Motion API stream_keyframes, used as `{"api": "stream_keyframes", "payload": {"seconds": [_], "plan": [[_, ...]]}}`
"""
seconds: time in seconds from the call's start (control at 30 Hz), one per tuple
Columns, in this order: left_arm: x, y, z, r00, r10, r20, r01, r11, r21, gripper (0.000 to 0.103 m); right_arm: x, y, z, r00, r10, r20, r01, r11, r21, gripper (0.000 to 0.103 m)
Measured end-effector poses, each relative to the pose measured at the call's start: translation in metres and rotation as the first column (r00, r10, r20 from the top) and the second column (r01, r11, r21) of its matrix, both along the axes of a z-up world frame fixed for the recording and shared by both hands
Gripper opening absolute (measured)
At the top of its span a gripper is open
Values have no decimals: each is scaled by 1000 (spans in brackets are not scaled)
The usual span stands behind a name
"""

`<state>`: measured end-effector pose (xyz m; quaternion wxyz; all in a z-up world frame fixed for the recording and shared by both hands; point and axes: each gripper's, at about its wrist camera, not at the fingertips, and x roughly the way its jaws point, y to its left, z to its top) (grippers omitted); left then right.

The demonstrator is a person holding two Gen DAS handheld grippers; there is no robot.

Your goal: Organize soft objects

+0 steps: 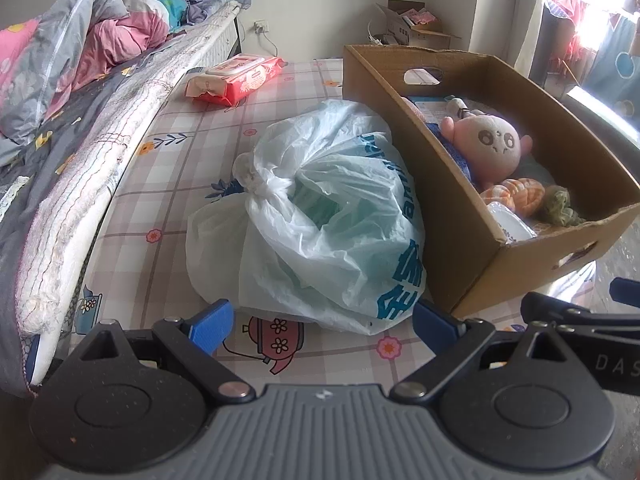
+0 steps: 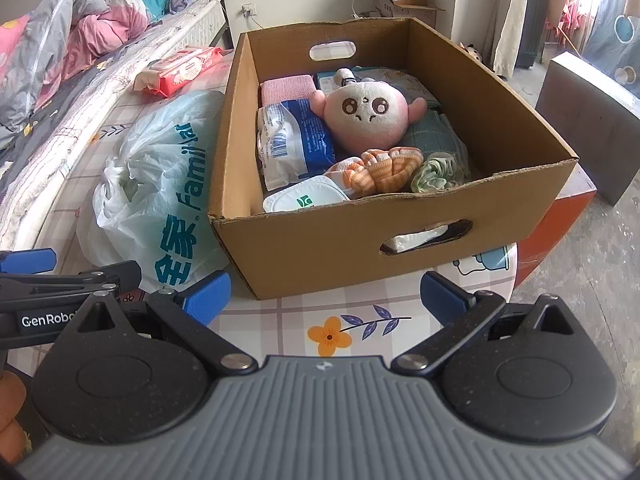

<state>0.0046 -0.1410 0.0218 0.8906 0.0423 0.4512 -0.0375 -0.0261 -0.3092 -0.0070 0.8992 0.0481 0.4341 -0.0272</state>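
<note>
Left wrist view: the left gripper (image 1: 323,322) hangs low over the checked, flower-printed surface (image 1: 172,184), its two blue fingers (image 1: 212,325) spread wide with nothing between them. Straight ahead at 12 o'clock lies one knotted plastic bag (image 1: 320,216), pale with blue lettering, its contents too veiled to name. Touching the bag's side at 2 o'clock stands one cardboard box (image 1: 472,236), open-topped, with a hand slot in each end wall. Inside it show one pink plush doll (image 1: 496,145), one orange striped knit piece (image 1: 516,196) and one green yarn tuft (image 1: 560,206), all toward the near end. At 11 o'clock, well apart from the bag, lies one red wipes pack (image 1: 240,76). A bed with a heaped quilt (image 1: 80,44) runs along 9 to 10 o'clock. The other gripper's tip enters at 3 o'clock.

Right wrist view: the right gripper (image 2: 325,298) also has its fingers (image 2: 442,300) parted and empty, facing the box (image 2: 304,256) at 12 o'clock. Counted in the box: one doll (image 2: 366,118) in the middle, one blue-and-white packet (image 2: 292,140) at its 9 o'clock, one pink folded cloth (image 2: 286,89) behind that, one teal checked cloth (image 2: 434,136), one orange knit piece (image 2: 384,170), one green tuft (image 2: 434,172), and one white lidded tub (image 2: 306,198) against the near wall. The bag (image 2: 160,184) rests against the box at 10 o'clock.
</note>
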Motion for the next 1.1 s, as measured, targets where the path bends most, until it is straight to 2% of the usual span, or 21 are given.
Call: {"api": "stream_keyframes", "payload": {"seconds": [1.1], "plan": [[2, 3, 0, 1000, 3, -6, -3, 1000, -3, 97, 5, 3, -1, 1000, 6, -6, -6, 1000, -2, 102]]}}
